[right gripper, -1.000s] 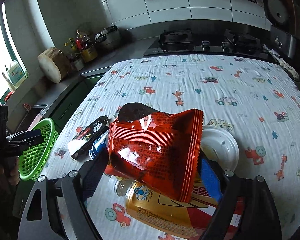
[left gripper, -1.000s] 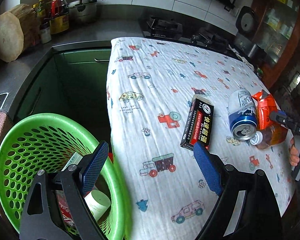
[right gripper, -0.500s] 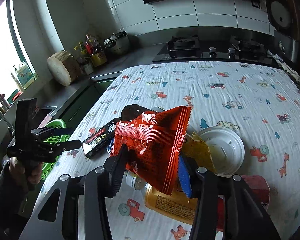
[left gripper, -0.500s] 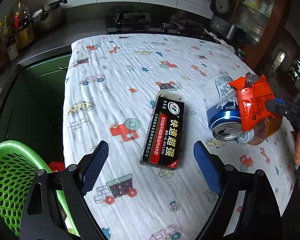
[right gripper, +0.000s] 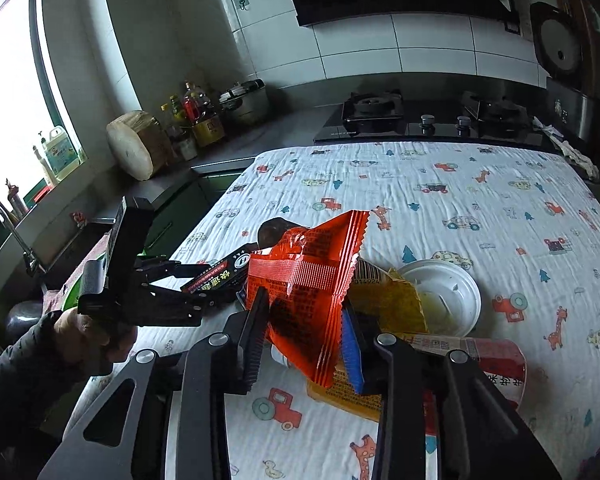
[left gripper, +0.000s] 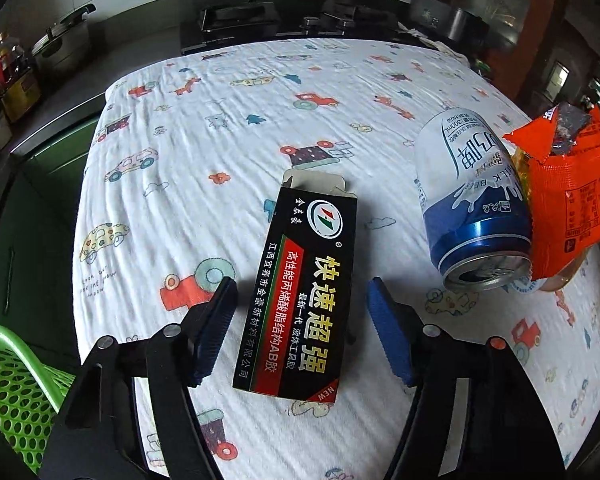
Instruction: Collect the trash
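Note:
A black glue box (left gripper: 300,280) lies flat on the printed tablecloth (left gripper: 220,128). My left gripper (left gripper: 302,282) straddles it from above. Its jaws are closing, and a gap still shows between each pad and the box. In the right wrist view the same left gripper (right gripper: 172,280) reaches in from the left over the box (right gripper: 216,278). My right gripper (right gripper: 304,304) is closing, and its pads pinch a red snack bag (right gripper: 308,264) held up off the cloth. That bag (left gripper: 568,192) hangs beside a tipped blue-and-white can (left gripper: 472,208).
A green mesh basket (left gripper: 16,384) sits below the table's left edge. Under the bag lie an amber bottle (right gripper: 352,396), a yellow wrapper (right gripper: 392,300), a white lid (right gripper: 448,296) and a red cup (right gripper: 496,360). A stove and counter run behind.
My left gripper swung from above the green basket to over the black box and its jaws narrowed. My right gripper closed on the red bag and raised it slightly.

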